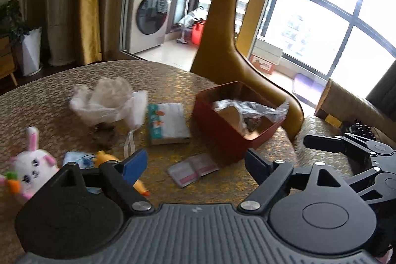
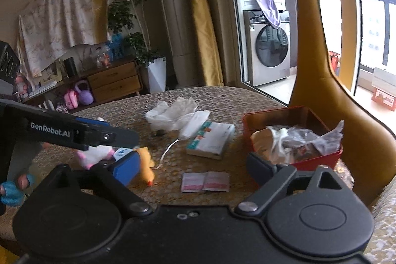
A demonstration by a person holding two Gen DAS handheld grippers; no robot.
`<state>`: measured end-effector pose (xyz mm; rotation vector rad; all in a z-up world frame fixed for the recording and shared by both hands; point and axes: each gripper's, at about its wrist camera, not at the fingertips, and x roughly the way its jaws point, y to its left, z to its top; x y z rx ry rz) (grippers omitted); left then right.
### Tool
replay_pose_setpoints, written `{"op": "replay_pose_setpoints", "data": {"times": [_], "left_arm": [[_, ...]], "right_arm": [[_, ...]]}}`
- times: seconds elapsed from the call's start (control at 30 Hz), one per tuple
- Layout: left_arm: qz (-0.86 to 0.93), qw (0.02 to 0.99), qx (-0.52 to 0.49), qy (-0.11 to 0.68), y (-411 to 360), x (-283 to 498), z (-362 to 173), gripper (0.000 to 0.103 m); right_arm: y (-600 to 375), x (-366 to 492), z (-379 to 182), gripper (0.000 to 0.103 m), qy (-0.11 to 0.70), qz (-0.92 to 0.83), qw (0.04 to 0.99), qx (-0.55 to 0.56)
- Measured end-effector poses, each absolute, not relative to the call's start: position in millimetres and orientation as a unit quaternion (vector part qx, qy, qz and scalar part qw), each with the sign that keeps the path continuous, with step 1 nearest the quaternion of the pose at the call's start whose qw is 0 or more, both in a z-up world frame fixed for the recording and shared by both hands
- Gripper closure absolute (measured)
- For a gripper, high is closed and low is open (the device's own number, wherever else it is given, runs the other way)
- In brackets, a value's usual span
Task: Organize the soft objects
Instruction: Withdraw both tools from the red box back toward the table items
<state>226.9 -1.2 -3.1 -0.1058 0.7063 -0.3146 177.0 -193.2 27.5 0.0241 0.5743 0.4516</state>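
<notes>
A red box point(image 1: 217, 130) point(image 2: 319, 162) holds a clear plastic bag point(image 1: 257, 110) point(image 2: 307, 137) and other items. On the round table lie a white plush rabbit point(image 1: 32, 165) point(image 2: 95, 155), a yellow duck toy point(image 1: 106, 157) point(image 2: 147, 163), a white plastic bag point(image 1: 104, 100) point(image 2: 170, 114), a tissue pack point(image 1: 168, 123) point(image 2: 211, 139) and a small pink-and-white packet point(image 1: 193, 170) point(image 2: 205, 181). My left gripper point(image 1: 195, 165) is open and empty above the table; it also shows in the right wrist view point(image 2: 123, 139). My right gripper point(image 2: 193, 167) is open and empty.
A mustard chair back point(image 1: 222, 16) point(image 2: 321, 66) stands behind the red box. A small blue packet point(image 1: 76, 158) lies by the duck. A washing machine point(image 1: 146, 14), curtains and a potted plant point(image 2: 153, 66) stand beyond the table point(image 1: 173, 81).
</notes>
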Motion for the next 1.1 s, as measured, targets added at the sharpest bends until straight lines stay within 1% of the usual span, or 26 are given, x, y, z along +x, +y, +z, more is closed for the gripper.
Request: {"op": "replay_pose_setpoints", "data": {"times": [0.13,0.23,0.27,0.37,0.67,1.1], "left_arm": [[-0.143,0.926,-0.062,0.344,20,222,-11,0.014],[-0.129,0.927,-0.066,0.345,32,220,-18,0.002],[-0.126,0.929,-0.067,0.341,36,219,-21,0.0],[-0.114,0.934,-0.067,0.332,44,219,-28,0.0],[-0.086,0.931,-0.075,0.347,45,233,-60,0.0],[-0.027,0.928,-0.071,0.366,40,275,-107,0.0]], "right_arm": [[-182,174,21,0.011,0.286,0.225,0.931,0.01],[-175,172,13,0.011,0.291,0.224,0.93,0.0],[-173,173,9,0.01,0.294,0.223,0.929,-0.002],[-168,177,1,0.01,0.303,0.222,0.927,-0.003],[-150,194,-32,0.01,0.324,0.209,0.923,-0.005],[-142,230,-77,0.01,0.354,0.193,0.915,-0.024]]}}
